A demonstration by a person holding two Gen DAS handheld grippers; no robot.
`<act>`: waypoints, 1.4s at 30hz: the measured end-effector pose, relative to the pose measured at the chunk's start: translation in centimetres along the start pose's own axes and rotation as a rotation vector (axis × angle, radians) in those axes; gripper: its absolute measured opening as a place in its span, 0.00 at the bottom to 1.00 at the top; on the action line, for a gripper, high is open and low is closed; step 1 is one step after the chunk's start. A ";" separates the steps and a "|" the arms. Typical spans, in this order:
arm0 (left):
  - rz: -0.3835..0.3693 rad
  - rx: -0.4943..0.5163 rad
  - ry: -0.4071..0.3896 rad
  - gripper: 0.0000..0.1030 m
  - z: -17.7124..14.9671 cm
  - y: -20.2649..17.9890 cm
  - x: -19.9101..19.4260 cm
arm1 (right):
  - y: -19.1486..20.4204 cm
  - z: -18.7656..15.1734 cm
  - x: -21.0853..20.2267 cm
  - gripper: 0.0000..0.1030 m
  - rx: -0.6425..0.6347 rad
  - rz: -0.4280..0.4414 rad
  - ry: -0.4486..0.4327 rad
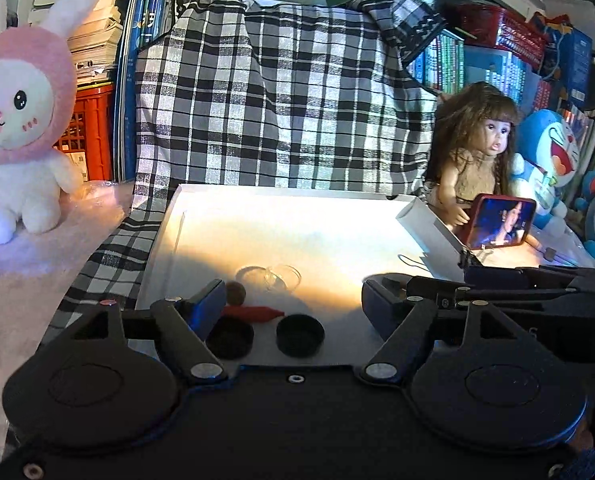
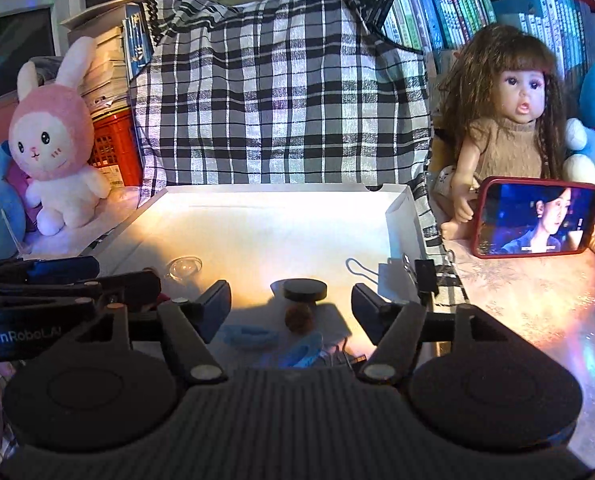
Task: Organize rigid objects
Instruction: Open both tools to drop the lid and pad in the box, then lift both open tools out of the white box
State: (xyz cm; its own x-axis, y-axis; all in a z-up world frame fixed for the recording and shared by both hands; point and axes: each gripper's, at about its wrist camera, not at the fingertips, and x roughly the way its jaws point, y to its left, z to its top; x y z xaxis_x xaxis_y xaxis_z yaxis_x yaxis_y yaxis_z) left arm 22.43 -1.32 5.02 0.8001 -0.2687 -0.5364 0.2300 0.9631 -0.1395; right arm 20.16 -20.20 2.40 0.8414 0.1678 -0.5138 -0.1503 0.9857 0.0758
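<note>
A white tray (image 1: pixel 281 216) holds small items. In the left wrist view two black caps (image 1: pixel 229 336) (image 1: pixel 300 334), a brown ball (image 1: pixel 235 293), a red piece (image 1: pixel 257 314) and clear round lids (image 1: pixel 273 274) lie near its front. My left gripper (image 1: pixel 295 306) hovers open over them, gripping nothing. In the right wrist view a black cap (image 2: pixel 304 290), the brown ball (image 2: pixel 298 317) and pale blue pieces (image 2: pixel 249 336) lie between the spread fingers of my right gripper (image 2: pixel 292 306), which is open and touches none of them. A binder clip (image 2: pixel 425 276) sits on the tray's right wall.
A checked cloth (image 1: pixel 281 92) hangs behind the tray. A pink bunny plush (image 1: pixel 17 128) sits left; a doll (image 2: pixel 509 120) and a red phone (image 2: pixel 537 216) with a lit screen stand right, next to a blue plush (image 1: pixel 549 152). Books and red crates fill the back.
</note>
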 end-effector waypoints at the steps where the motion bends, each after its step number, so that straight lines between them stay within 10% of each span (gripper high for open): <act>1: -0.003 -0.001 -0.002 0.73 -0.2 0.0 -0.3 | 0.0 -0.1 -0.4 0.79 -0.002 0.001 -0.003; 42: 0.057 0.064 -0.053 0.79 -10.2 -2.2 -13.6 | 2.2 -9.5 -12.5 0.93 -0.115 0.024 -0.092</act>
State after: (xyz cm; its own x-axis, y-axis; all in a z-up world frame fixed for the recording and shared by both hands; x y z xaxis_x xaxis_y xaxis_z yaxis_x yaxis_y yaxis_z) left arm 5.39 0.34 4.07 0.8404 -0.2158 -0.4971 0.2174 0.9745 -0.0555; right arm 4.39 -20.24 0.89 0.8802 0.1965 -0.4320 -0.2244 0.9744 -0.0140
